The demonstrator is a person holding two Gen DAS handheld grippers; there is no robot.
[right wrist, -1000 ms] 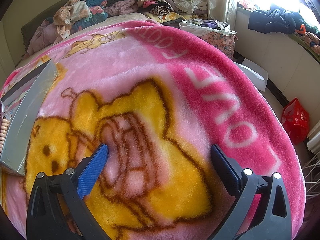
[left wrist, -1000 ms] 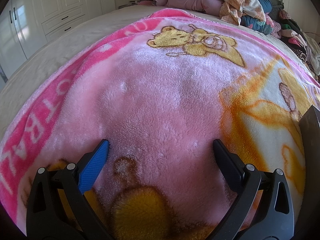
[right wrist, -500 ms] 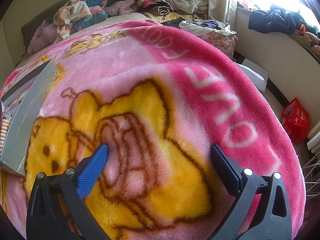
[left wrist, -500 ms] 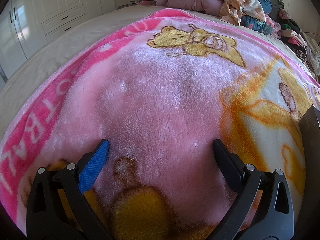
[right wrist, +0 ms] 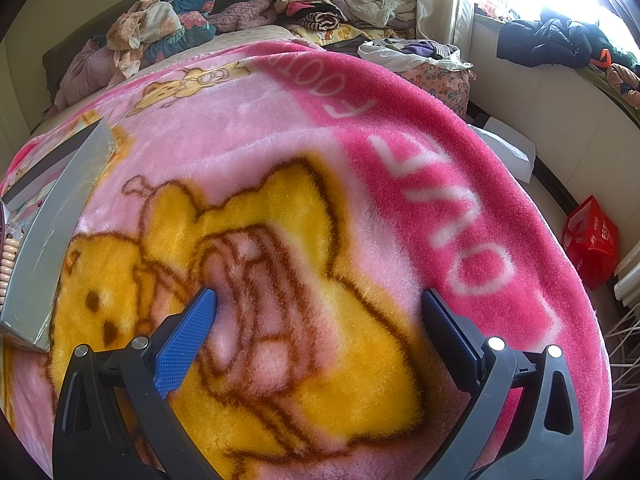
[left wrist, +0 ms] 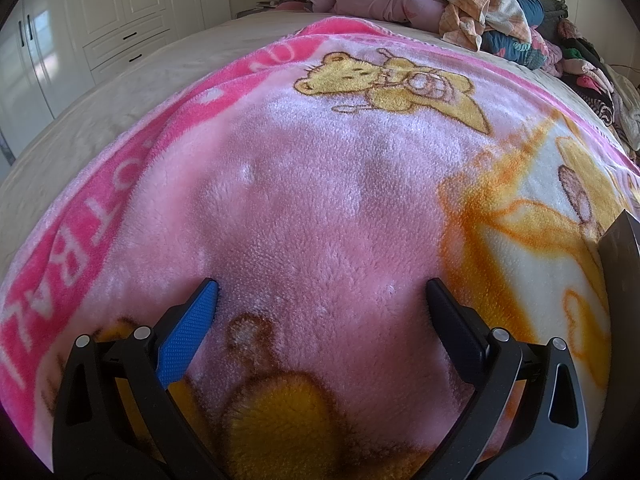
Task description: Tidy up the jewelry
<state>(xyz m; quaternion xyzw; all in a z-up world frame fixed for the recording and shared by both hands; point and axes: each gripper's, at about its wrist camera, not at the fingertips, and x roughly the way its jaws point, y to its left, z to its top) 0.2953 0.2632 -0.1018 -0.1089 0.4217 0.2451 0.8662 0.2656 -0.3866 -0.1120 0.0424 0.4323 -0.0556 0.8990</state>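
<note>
we hold the left gripper (left wrist: 320, 292) low over the blanket (left wrist: 312, 200), its two fingers spread wide with nothing between them but pink fleece. the blue pad (left wrist: 188, 332) of one finger shows on the left side of that view. a printed bear (left wrist: 384, 84) lies farther up the blanket, and a dark corner of the box (left wrist: 620, 248) pokes in at the right edge.

our right gripper (right wrist: 318, 300) is also spread wide and empty, hovering above a big yellow bear print (right wrist: 248, 280) on the same blanket (right wrist: 440, 168). at the far left of this view sits the grey box (right wrist: 60, 216), its near wall facing us. inside it, at the very edge of the frame, we see a row of pale beads (right wrist: 7, 268); we cannot tell what piece of jewelry they belong to. the box is well apart from the right gripper's fingers.

clothes (right wrist: 340, 4) are piled along the head of the bed, a red bag (right wrist: 592, 248) stands on the floor to the right, and white cupboards (left wrist: 100, 20) fill the wall in the left view.
</note>
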